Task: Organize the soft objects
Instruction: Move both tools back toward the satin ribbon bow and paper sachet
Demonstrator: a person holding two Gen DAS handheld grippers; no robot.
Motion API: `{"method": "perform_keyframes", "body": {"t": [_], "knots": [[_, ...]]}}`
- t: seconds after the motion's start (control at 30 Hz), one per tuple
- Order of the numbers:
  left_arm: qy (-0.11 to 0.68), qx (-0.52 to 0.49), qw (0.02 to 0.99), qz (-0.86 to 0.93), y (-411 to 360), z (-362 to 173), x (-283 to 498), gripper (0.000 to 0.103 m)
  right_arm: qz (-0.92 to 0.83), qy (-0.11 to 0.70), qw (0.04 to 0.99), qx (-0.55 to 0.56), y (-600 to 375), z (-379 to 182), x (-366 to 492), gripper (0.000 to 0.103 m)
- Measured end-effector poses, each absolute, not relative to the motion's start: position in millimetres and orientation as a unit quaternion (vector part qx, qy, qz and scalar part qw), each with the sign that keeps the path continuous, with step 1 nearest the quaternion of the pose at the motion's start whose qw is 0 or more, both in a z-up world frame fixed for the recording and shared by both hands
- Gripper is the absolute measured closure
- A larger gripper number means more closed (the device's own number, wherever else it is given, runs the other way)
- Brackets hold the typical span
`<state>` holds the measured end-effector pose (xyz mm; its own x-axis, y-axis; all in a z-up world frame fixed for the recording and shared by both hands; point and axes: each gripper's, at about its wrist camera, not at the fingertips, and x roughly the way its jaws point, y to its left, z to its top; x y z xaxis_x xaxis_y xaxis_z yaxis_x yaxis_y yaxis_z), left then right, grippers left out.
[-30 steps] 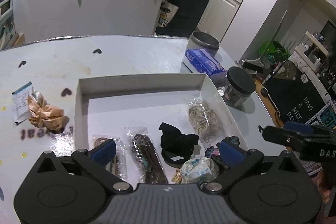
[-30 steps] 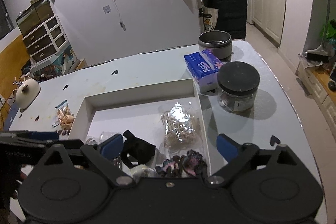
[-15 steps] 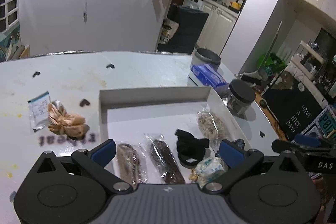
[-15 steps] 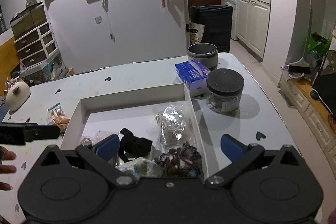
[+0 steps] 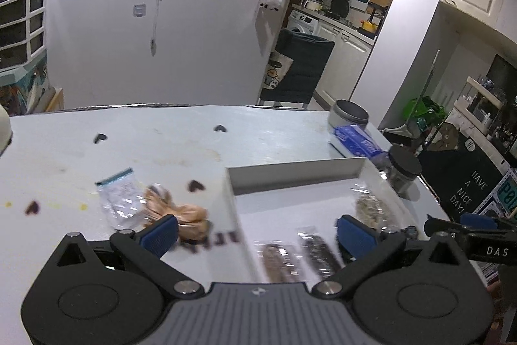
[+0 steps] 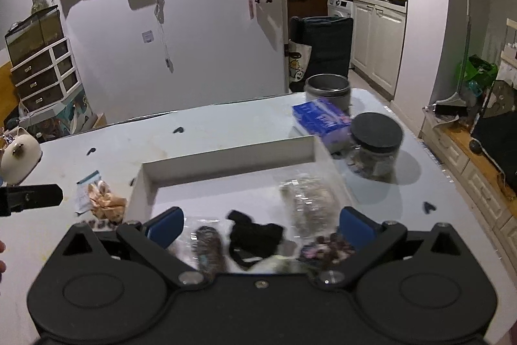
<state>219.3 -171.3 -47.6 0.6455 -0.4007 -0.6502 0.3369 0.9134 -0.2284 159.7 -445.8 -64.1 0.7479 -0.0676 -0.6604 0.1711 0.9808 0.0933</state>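
Two hand-held grippers: left hand-held gripper point(image 5: 257, 231) and right hand-held gripper point(image 6: 261, 223) both have jaws wide apart, nothing between the pads.
Right jaws: just been opening, now at full spread.
Tray point(image 6: 226, 156): white, shallow, straight-walled, on the worktop point(image 5: 161, 144); likely the sorting place.
In tray: black scrunchie point(image 6: 255, 235), crinkly clear bags point(image 6: 307, 202).
Outside: peach scrunchie point(image 5: 177, 212), satiny and bunched, beside the tray's left wall, partly on a clear packet point(image 5: 118, 196); probably next.
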Motion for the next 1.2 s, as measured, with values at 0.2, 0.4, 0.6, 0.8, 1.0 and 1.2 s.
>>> {"method": "perform_keyframes", "body": {"t": [0.2, 0.4, 0.6, 0.8, 1.0, 1.2], "knots": [[0.366, -0.037, 0.908, -0.201, -126, -51, 236, 0.000, -0.058, 0.351, 0.932, 0.077, -401, -67, 177, 0.000], [0.364, -0.032, 0.909, -0.203, -82, -58, 254, 0.000, -0.048, 0.353, 0.930, 0.085, -354, -72, 194, 0.000], [0.360, -0.018, 0.905, -0.225, -47, -68, 275, 0.000, -0.044, 0.352, 0.930, 0.093, -313, -72, 212, 0.000], [0.350, 0.009, 0.900, -0.259, -29, -78, 296, 0.000, -0.039, 0.362, 0.926, 0.100, -280, -74, 240, 0.000], [0.339, 0.024, 0.896, -0.286, -16, -91, 321, 0.000, -0.035, 0.376, 0.918, 0.123, -251, -83, 273, 0.000], [0.321, 0.076, 0.892, -0.309, -8, -108, 343, 0.000, -0.034, 0.429, 0.881, 0.196, -228, -111, 311, 0.000]]}}
